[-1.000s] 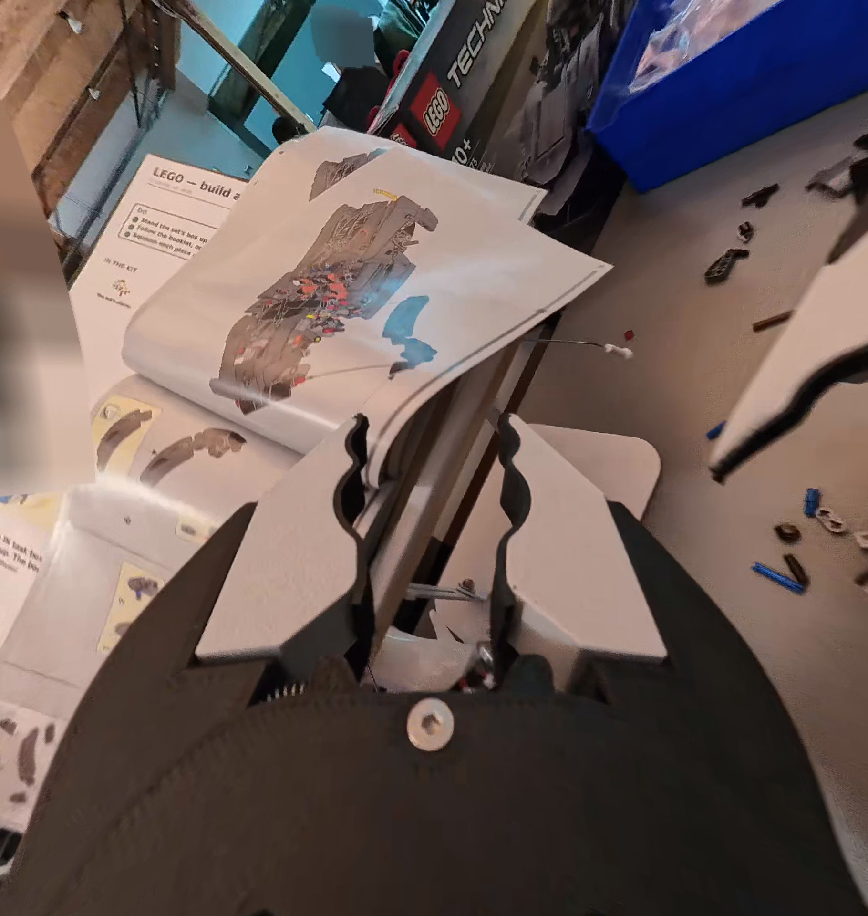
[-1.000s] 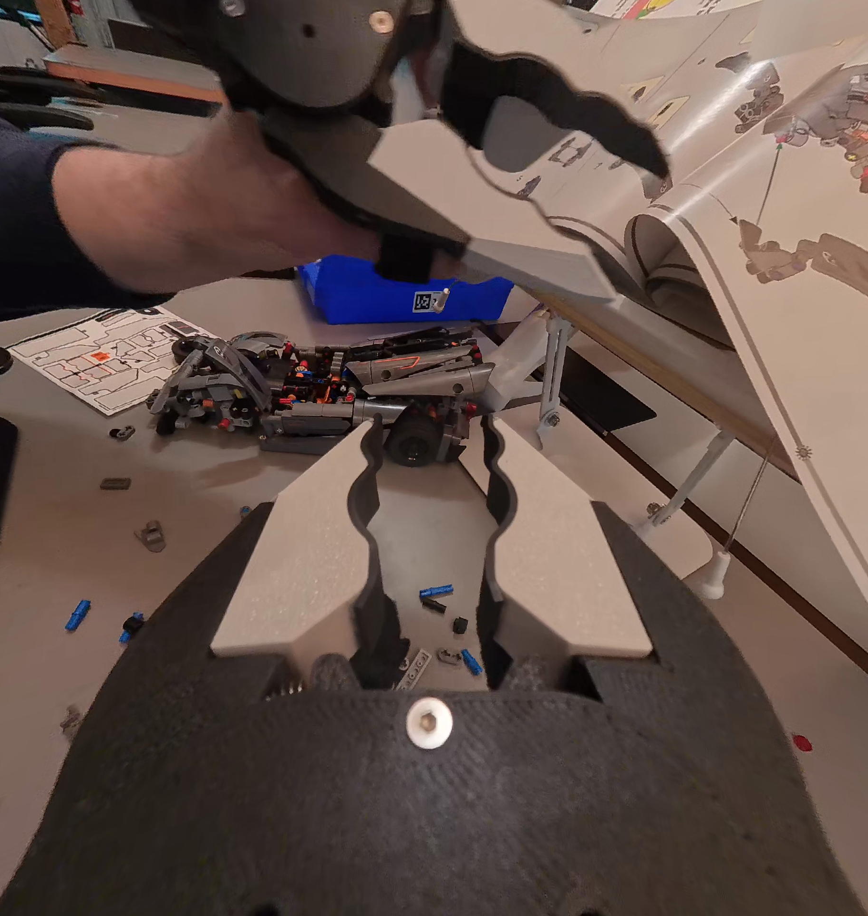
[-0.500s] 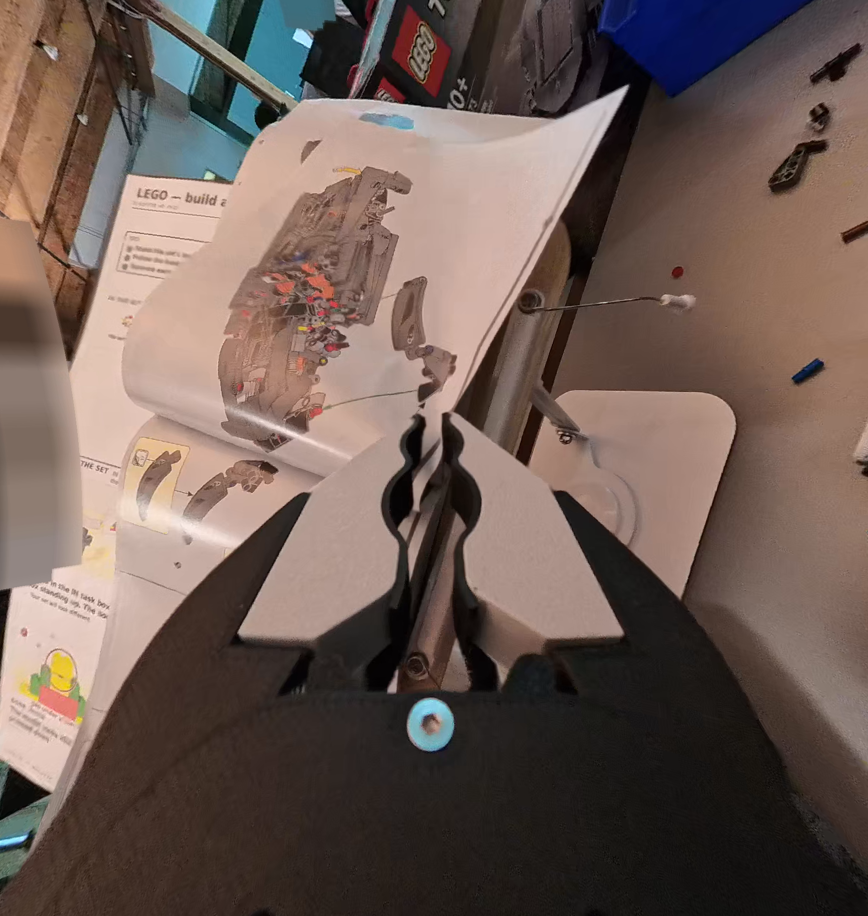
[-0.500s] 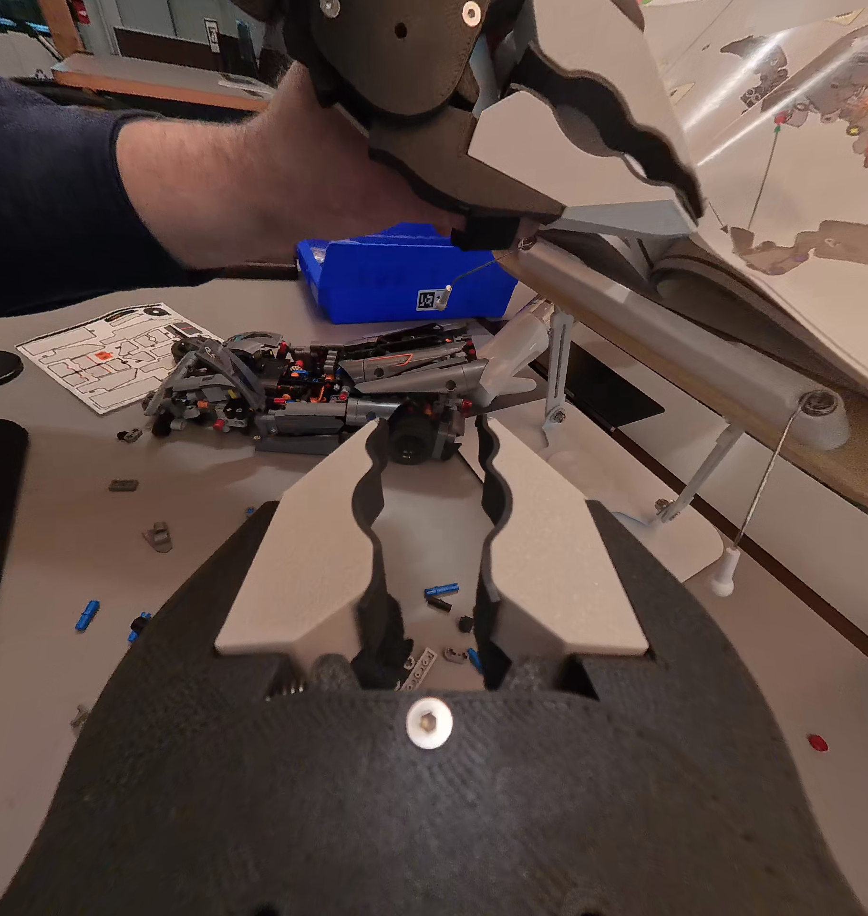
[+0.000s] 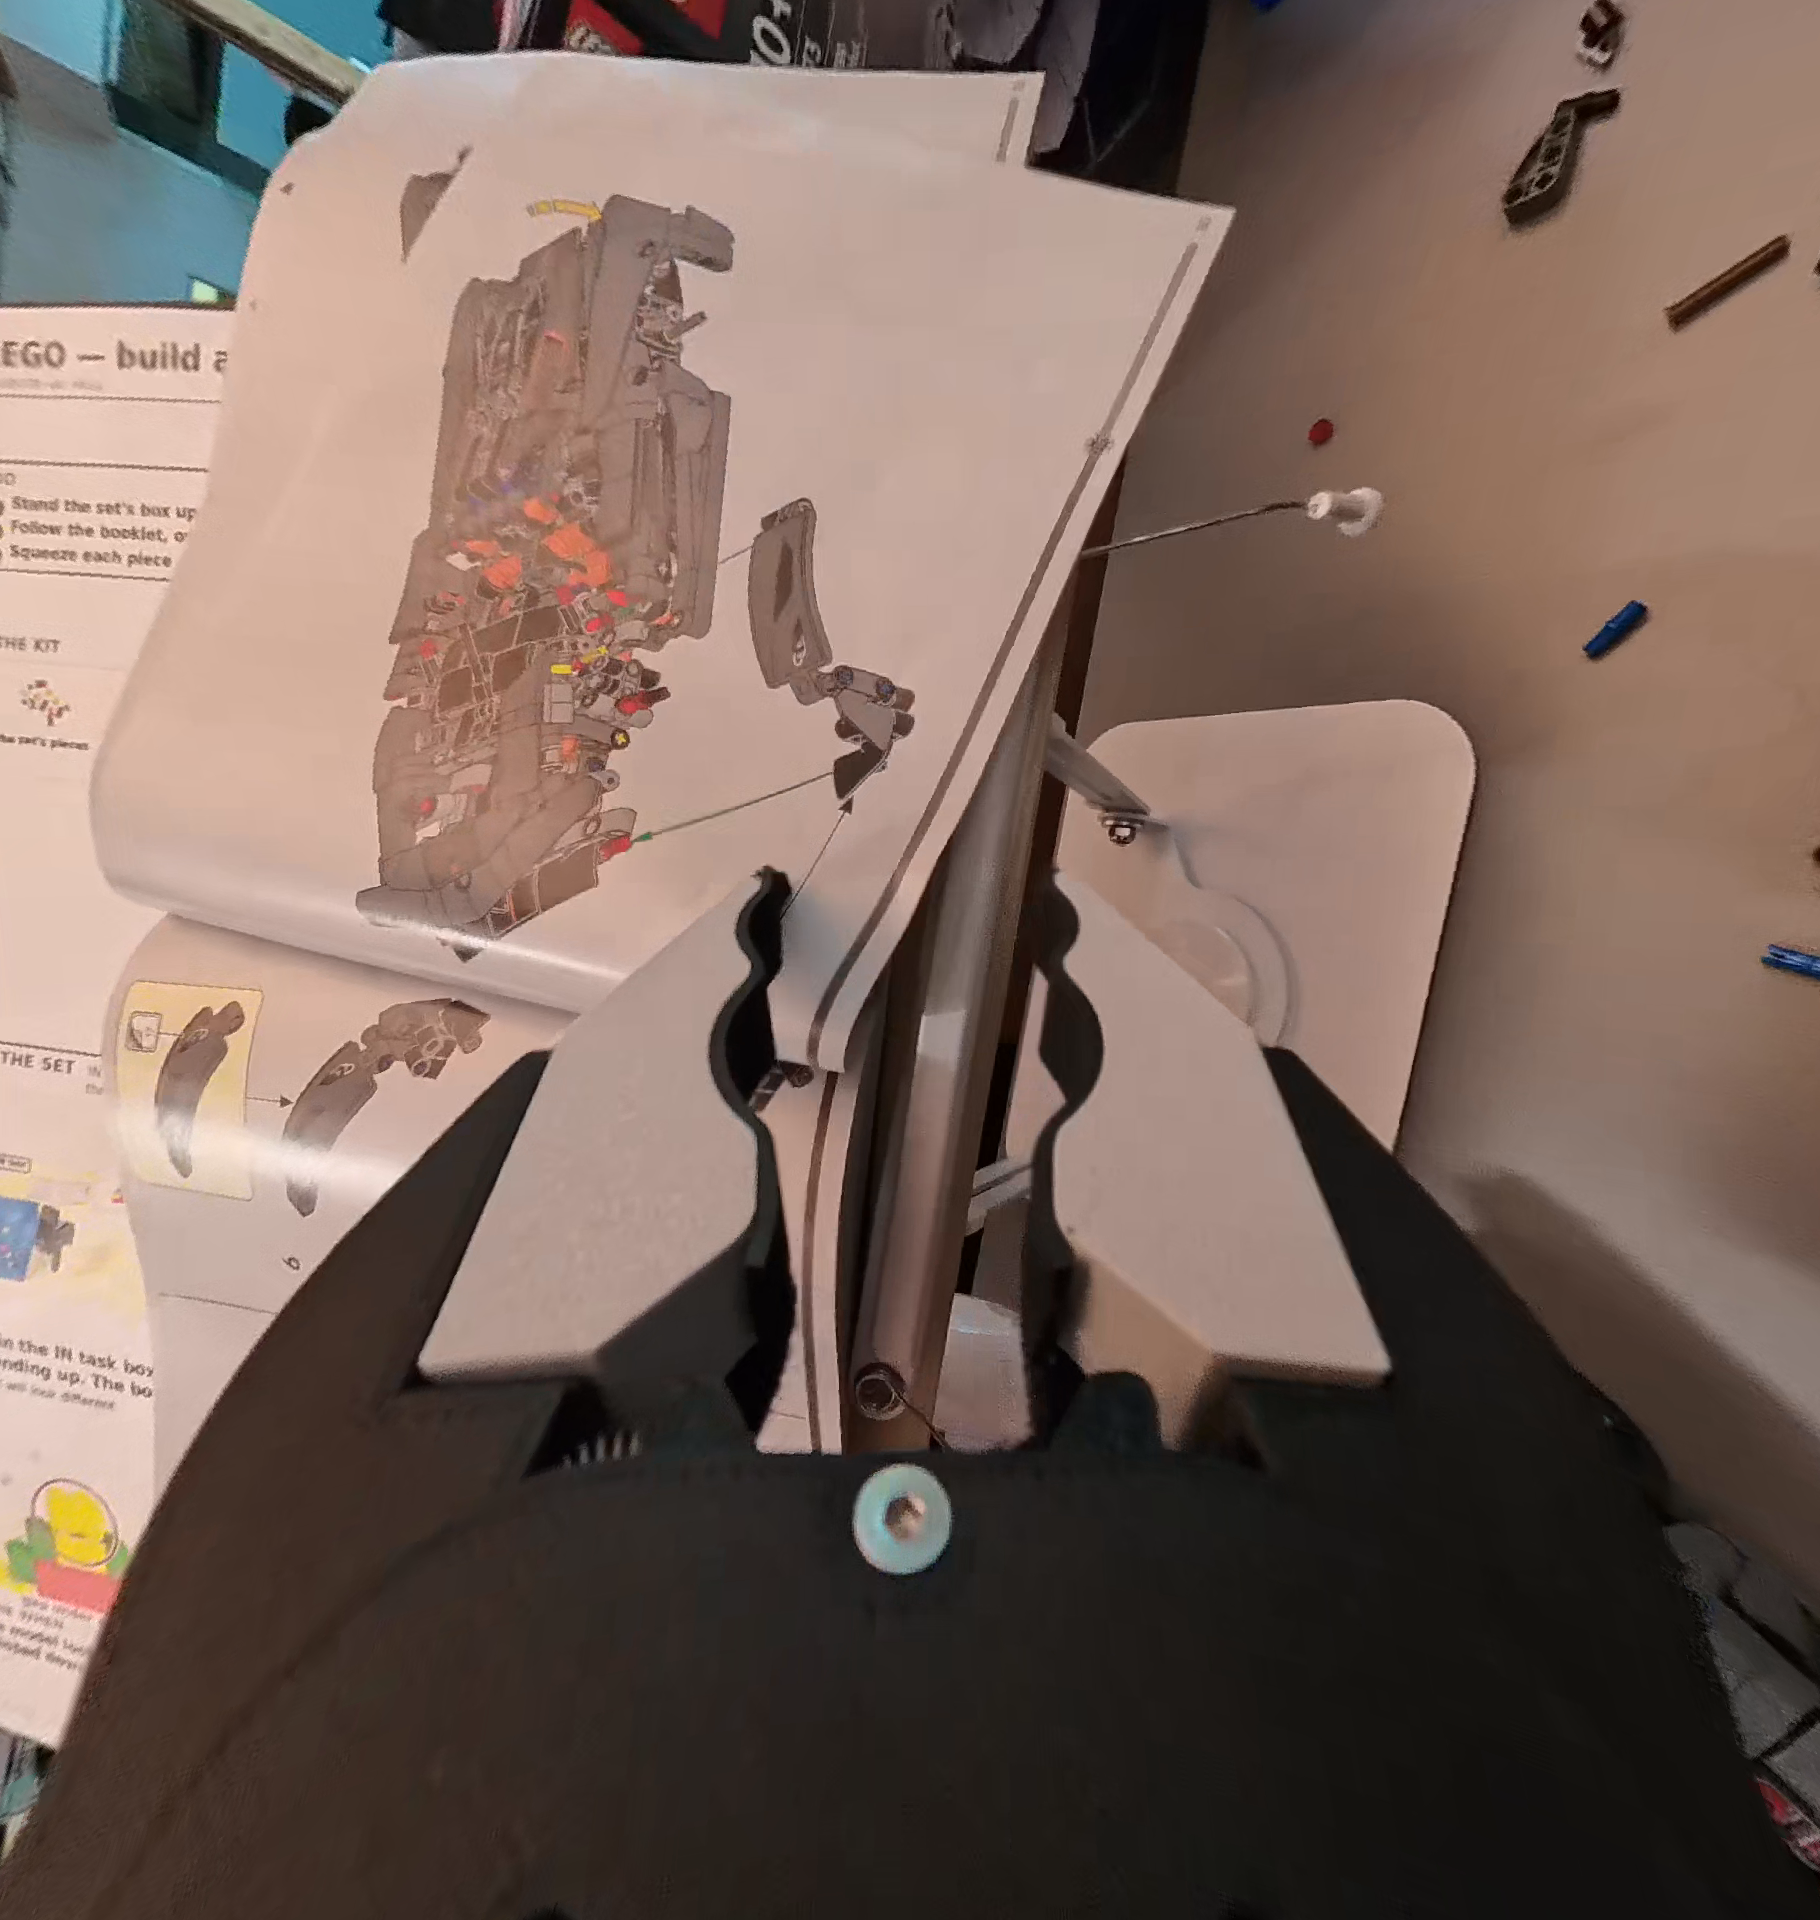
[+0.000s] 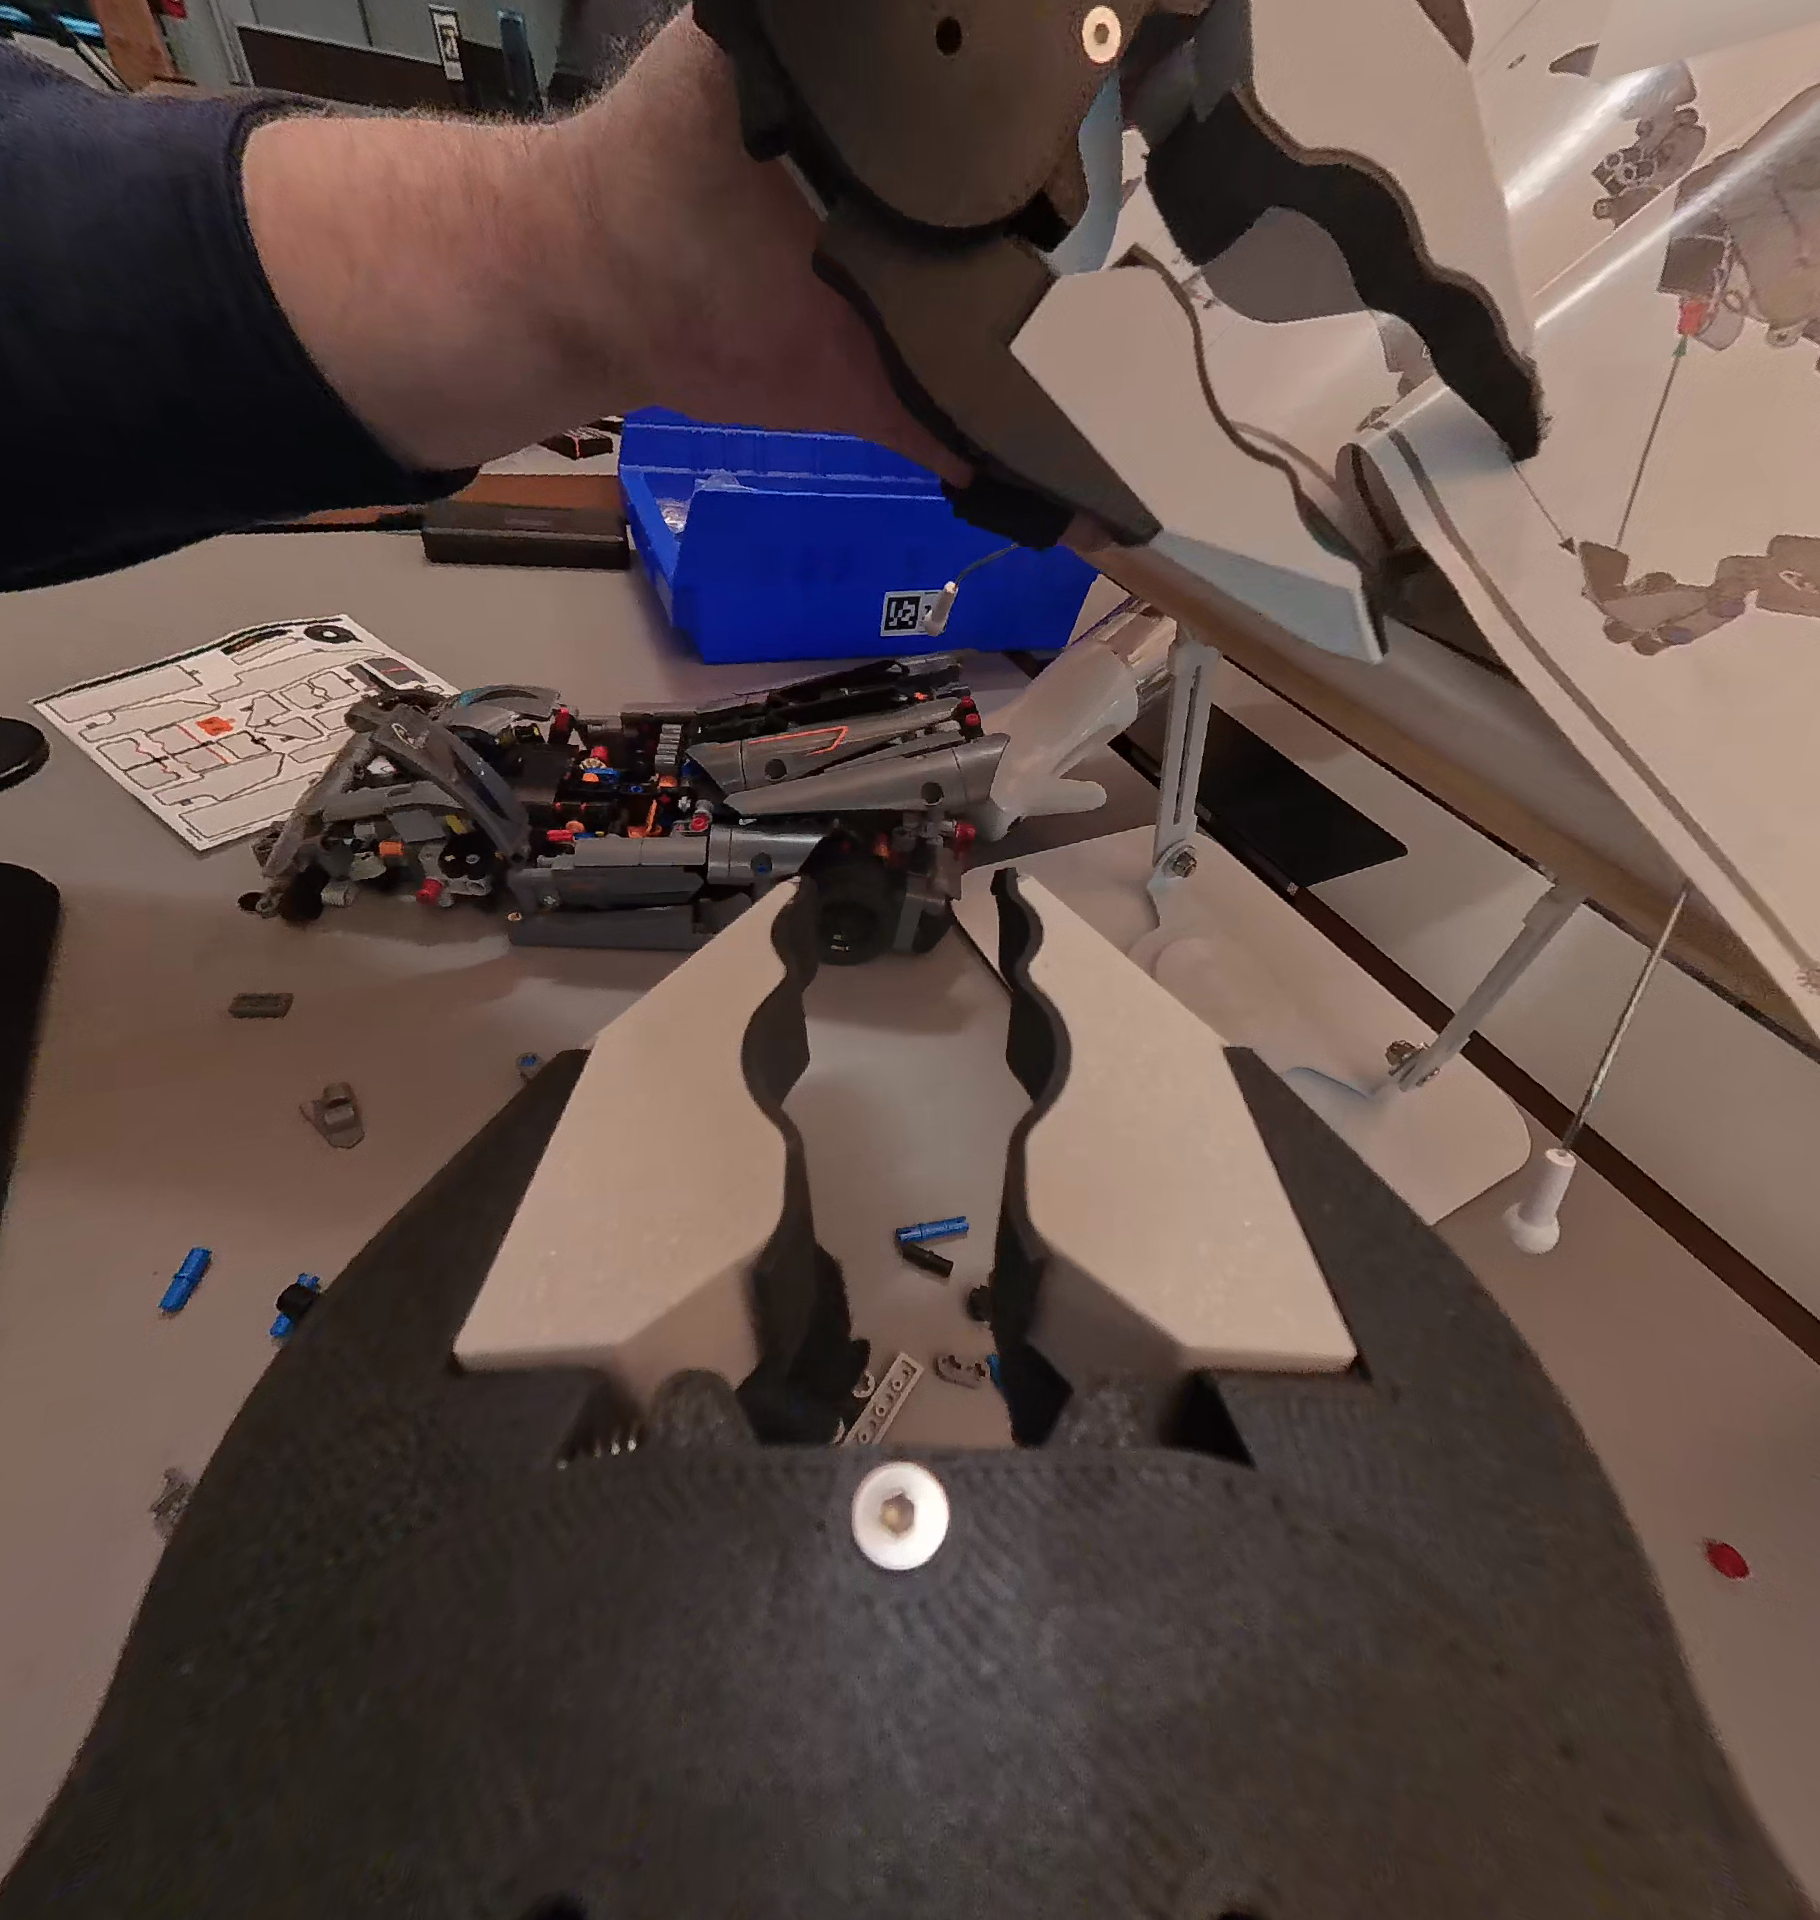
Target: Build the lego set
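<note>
— Where is the lego model (image 6: pixel 636 821)?

— It lies on its side on the counter (image 6: pixel 137 1174), ahead of my right gripper (image 6: pixel 901 904) and in front of the blue bin (image 6: pixel 833 582). It is a long, low car body, mostly grey and dark grey, with orange, red and blue bits showing in its open middle. One black wheel sits just past my right fingertips, partly hidden behind them.

— And the booklet (image 5: pixel 677 499)?

— It stands open on a white stand (image 5: pixel 1280 831). One page curls up, showing a grey car drawing. My left gripper (image 5: pixel 906 914) has its jaws apart around the page's lower corner and the stand's ledge; the page edge lies between them, but I cannot tell whether either pad touches it.

— Your right jaws?

— Released, holding nothing, hovering above loose pieces: a blue pin (image 6: pixel 932 1231), a short black pin (image 6: pixel 927 1259) and a pale grey plate (image 6: pixel 885 1397) that my own body half covers.

— What else is hard to read?

— The bin's contents are barely visible. A sticker sheet (image 6: pixel 220 717) lies beyond the model, its far corner cut by the person's sleeve. From the left wrist view, a printed sheet (image 5: pixel 64 623) behind the booklet is mostly covered, and small dark pieces (image 5: pixel 1555 156) on the counter are blurred. A red stud (image 6: pixel 1725 1558) lies alone to my right.
</note>
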The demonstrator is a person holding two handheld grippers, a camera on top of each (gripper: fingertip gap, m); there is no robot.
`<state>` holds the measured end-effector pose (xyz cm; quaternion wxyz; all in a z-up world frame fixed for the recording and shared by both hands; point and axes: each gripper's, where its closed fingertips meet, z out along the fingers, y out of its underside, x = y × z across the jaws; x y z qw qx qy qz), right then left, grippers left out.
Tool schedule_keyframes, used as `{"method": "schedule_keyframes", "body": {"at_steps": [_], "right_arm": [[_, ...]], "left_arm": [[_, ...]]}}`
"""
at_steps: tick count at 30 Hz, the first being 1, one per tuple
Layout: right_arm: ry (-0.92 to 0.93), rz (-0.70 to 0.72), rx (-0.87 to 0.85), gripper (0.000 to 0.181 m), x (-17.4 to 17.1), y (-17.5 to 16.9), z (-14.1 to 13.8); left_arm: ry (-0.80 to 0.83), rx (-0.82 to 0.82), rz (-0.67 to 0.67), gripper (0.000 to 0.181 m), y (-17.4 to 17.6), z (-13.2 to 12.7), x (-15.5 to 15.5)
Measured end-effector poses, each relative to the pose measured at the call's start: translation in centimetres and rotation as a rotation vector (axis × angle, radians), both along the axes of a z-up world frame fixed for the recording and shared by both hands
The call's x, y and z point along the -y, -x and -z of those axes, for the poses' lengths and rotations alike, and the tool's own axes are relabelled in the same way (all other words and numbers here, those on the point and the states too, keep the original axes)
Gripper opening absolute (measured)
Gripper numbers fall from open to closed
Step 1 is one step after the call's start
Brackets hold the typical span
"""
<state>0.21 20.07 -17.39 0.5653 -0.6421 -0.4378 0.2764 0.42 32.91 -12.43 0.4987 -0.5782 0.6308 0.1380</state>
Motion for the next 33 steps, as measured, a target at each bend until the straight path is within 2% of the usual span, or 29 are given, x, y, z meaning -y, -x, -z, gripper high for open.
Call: {"method": "schedule_keyframes", "body": {"at_steps": [3,9,10,12,14,20,24,33], "right_arm": [[-0.001,0.001,0.002,0.032,0.0,0.0,0.0],[-0.004,0.002,-0.007,0.031,0.0,-0.2,-0.3],[-0.005,0.003,-0.008,0.031,0.0,-0.2,-0.4],[-0.005,0.001,-0.009,0.031,0.1,-0.2,-0.4],[-0.004,0.001,-0.009,0.031,0.1,-0.2,-0.4],[-0.005,0.000,-0.009,0.031,0.1,-0.2,-0.4],[-0.004,-0.002,-0.009,0.030,0.1,-0.1,-0.4],[-0.004,-0.005,-0.011,0.030,0.2,-0.1,-0.5]], "left_arm": [[0.014,-0.027,-0.009,0.053,-0.1,0.5,-0.2],[-0.009,0.003,-0.018,0.025,-0.1,-0.1,-0.6],[-0.014,0.001,-0.025,0.025,0.1,-0.2,-0.7],[-0.011,0.008,-0.014,0.036,-0.1,-0.2,-0.7],[-0.020,-0.026,-0.027,0.037,0.2,0.1,-1.0],[-0.054,-0.014,-0.031,0.013,0.5,-0.8,-1.3],[-0.038,-0.017,-0.023,0.003,0.6,-0.5,-1.3],[0.049,0.166,0.009,0.000,0.4,-1.8,-0.7]]}}
